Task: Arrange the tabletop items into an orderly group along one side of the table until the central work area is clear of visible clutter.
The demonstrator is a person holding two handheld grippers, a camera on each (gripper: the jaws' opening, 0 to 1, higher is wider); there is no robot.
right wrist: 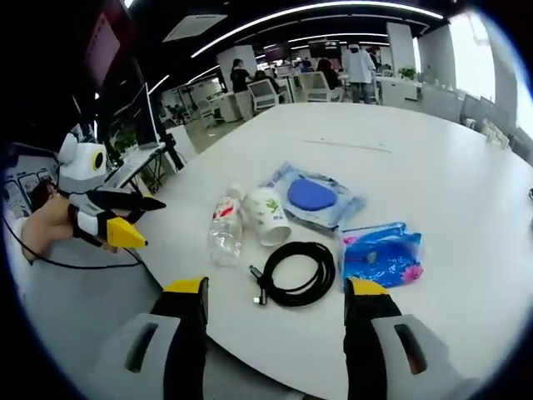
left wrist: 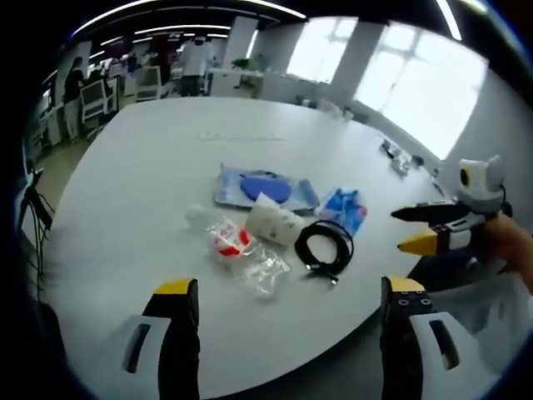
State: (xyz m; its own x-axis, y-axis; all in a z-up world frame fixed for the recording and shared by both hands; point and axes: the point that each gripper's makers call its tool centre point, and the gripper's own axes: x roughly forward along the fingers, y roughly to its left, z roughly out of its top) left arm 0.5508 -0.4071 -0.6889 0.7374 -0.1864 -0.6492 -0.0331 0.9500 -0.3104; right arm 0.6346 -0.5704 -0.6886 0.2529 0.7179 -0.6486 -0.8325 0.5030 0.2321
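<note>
While jaws gape, left gripper (left wrist: 287, 312), right gripper (right wrist: 277, 308) hover off table (right wrist: 466, 183).

Left gripper (left wrist: 290, 312) jaws black (yellow-tipped), housing white.

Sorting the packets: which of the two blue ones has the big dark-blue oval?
The wipes pack behind the cup, not the crinkled blue bag beside the cable.
</note>
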